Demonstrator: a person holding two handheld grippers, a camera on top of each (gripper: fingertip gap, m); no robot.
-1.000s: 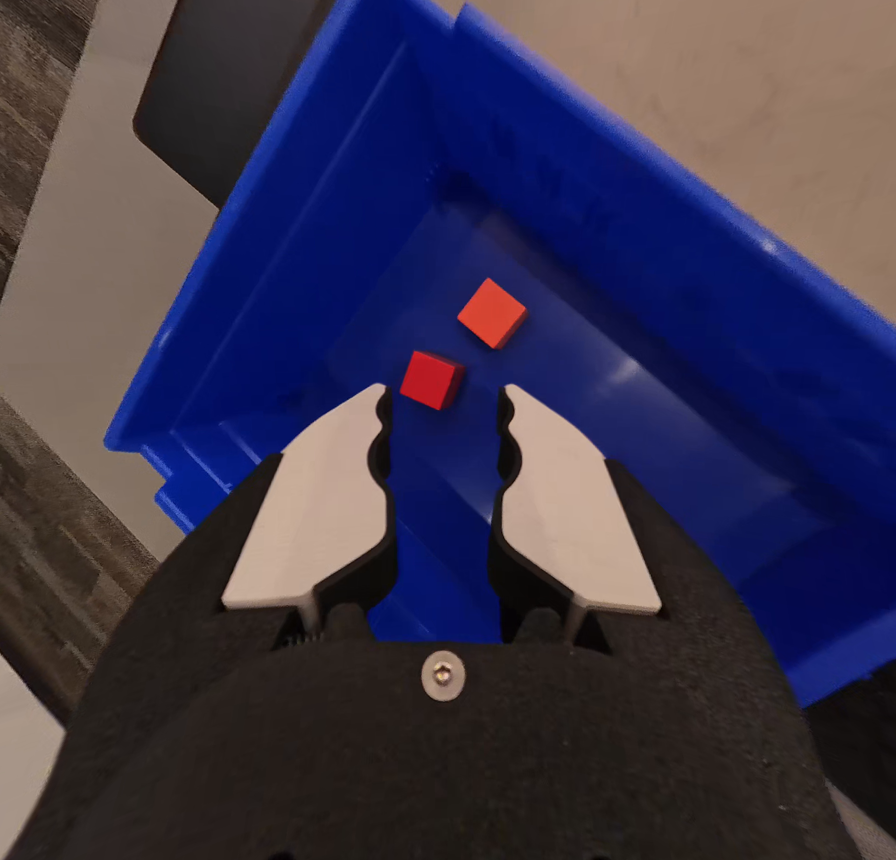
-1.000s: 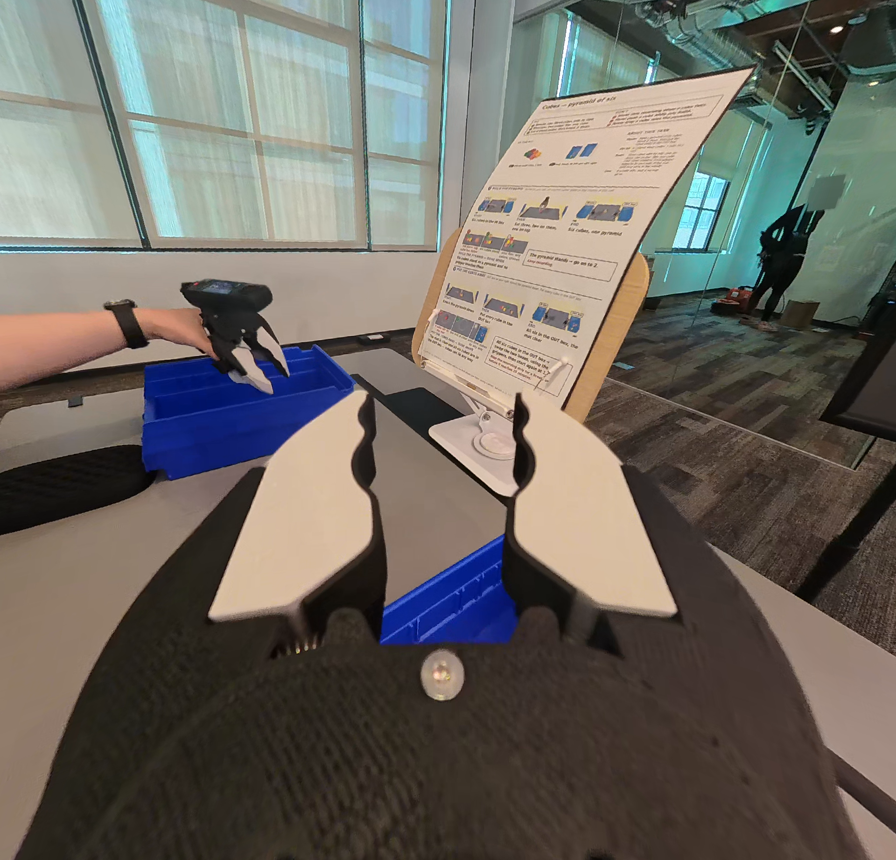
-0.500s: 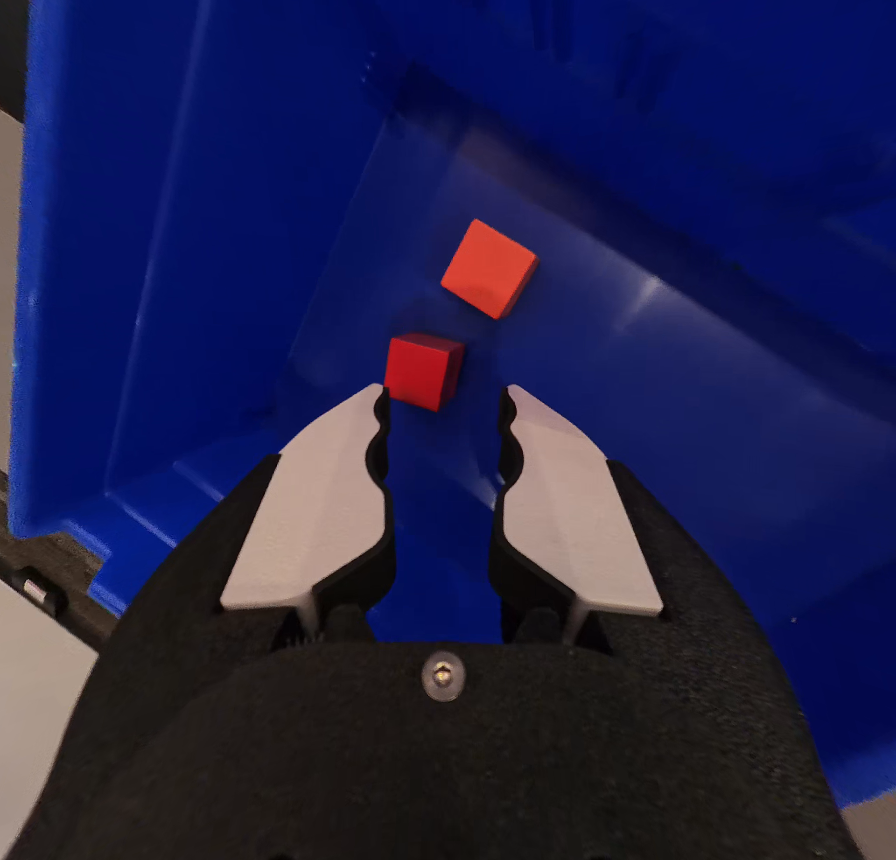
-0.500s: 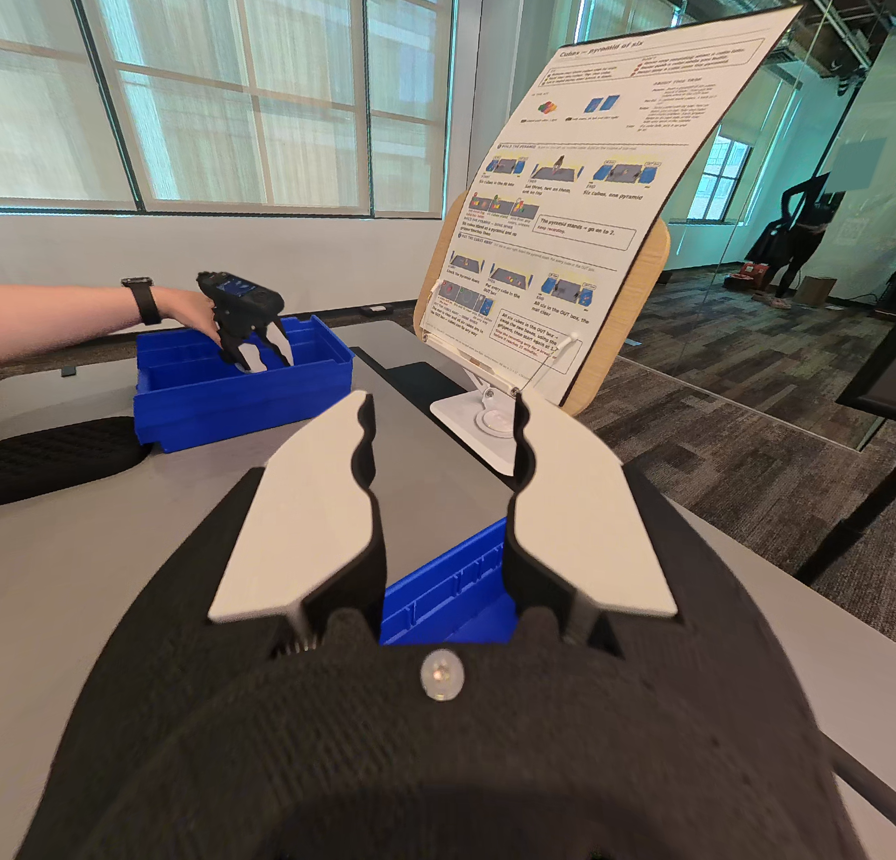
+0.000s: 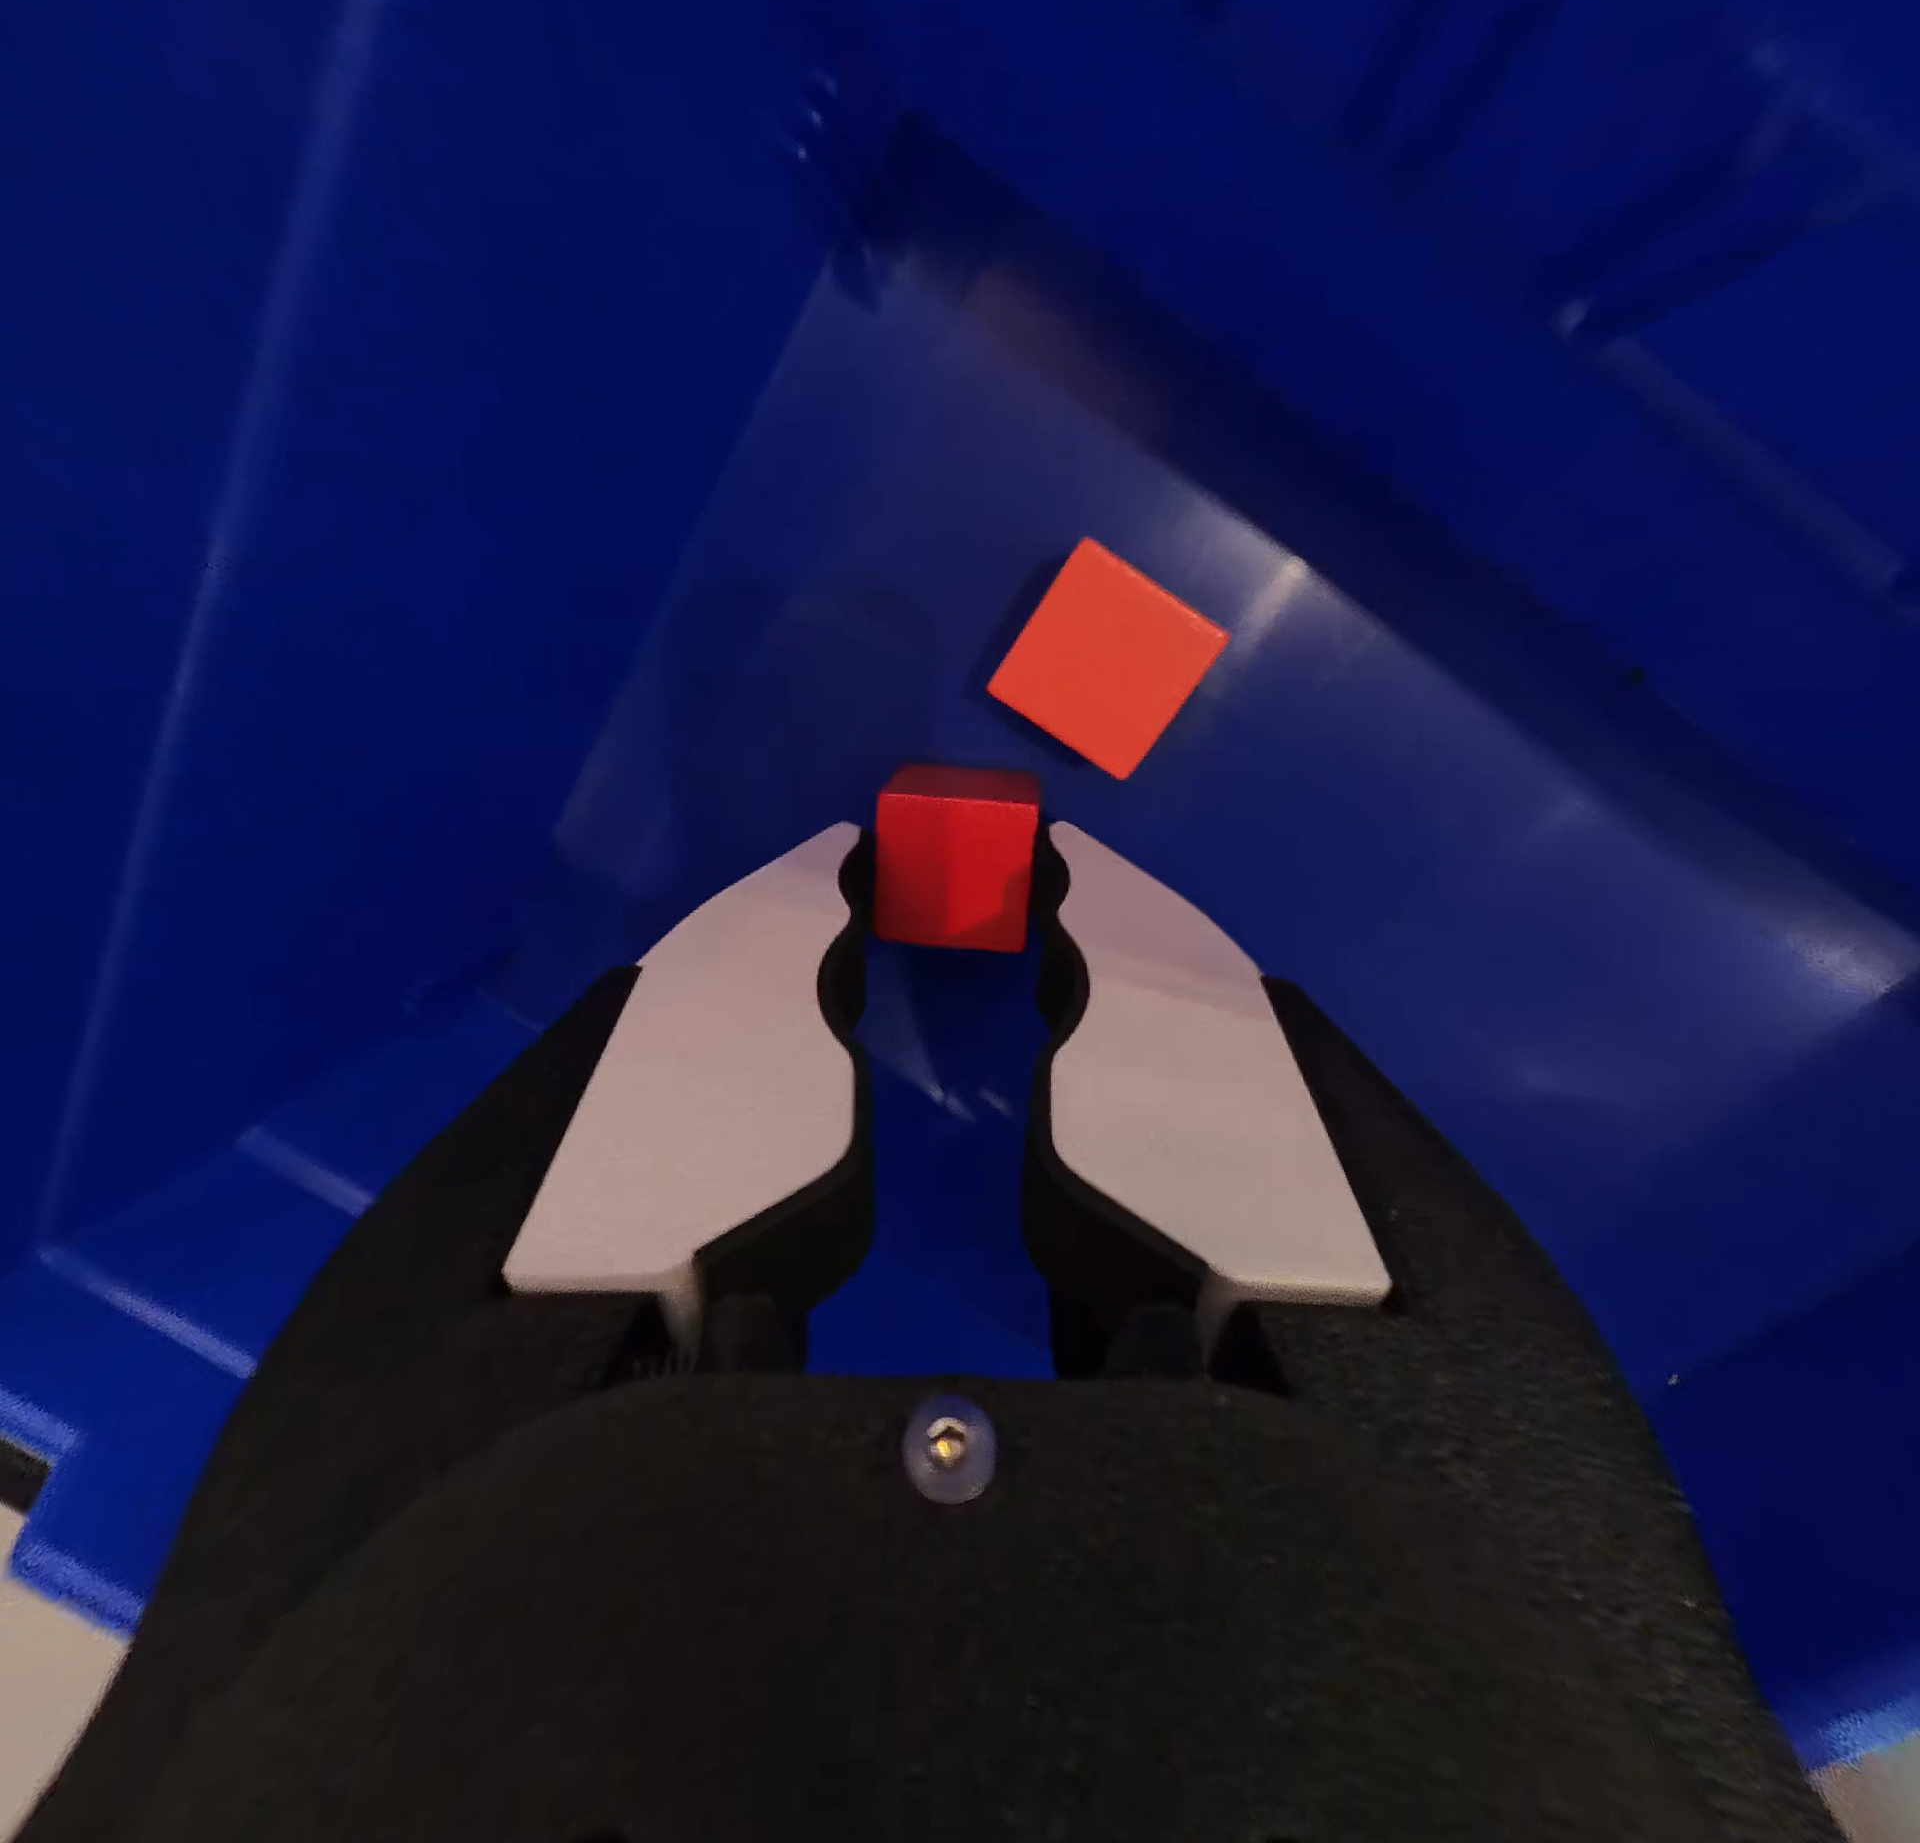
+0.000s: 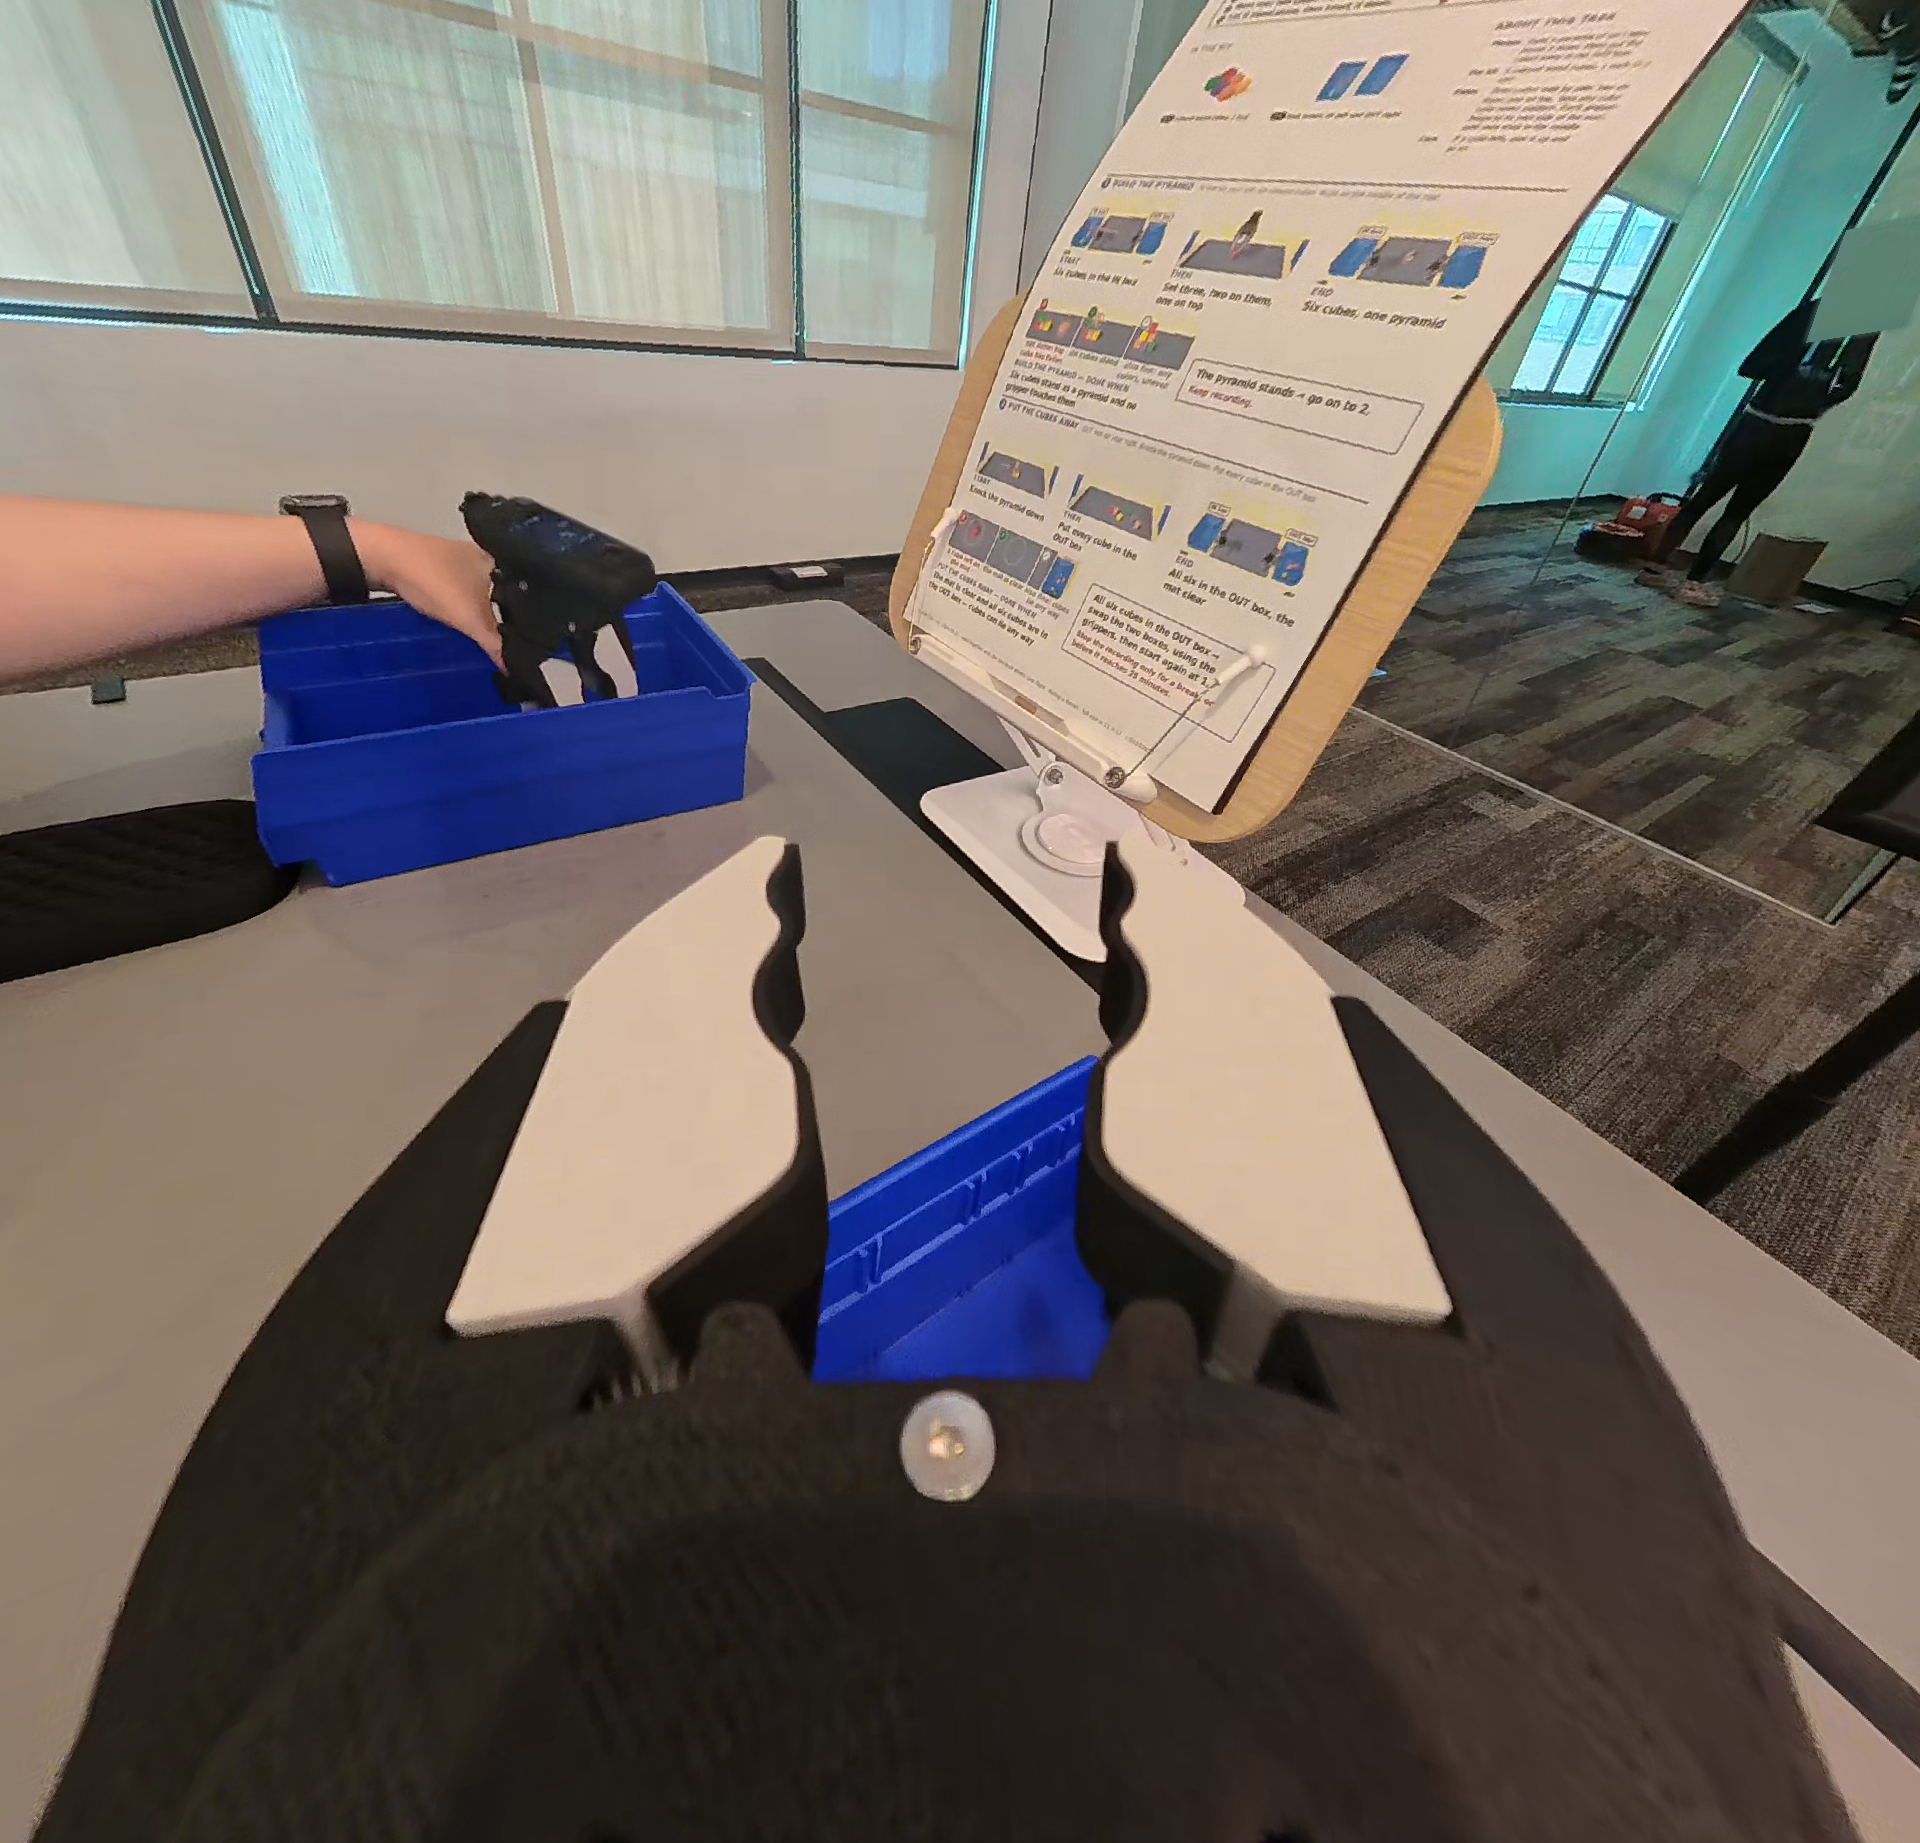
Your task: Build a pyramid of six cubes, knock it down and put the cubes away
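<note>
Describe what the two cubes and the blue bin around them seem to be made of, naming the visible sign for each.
Red cube, between the left gripper's fingers: probably painted wood or plastic; flat matte faces, crisp edges.
Orange cube: likely the same; even, dull colour without glare.
Blue bin: apparently moulded plastic; glossy floor with light streaks, ribbed walls.

— What do we have in the far blue bin?

— We see two cubes on its floor. The red cube sits between the left gripper fingertips, both tips touching its sides, one vertical edge facing us.

— And the other?

— The orange cube lies just beyond it to the right, turned cornerwise, apart from the red one.
</note>
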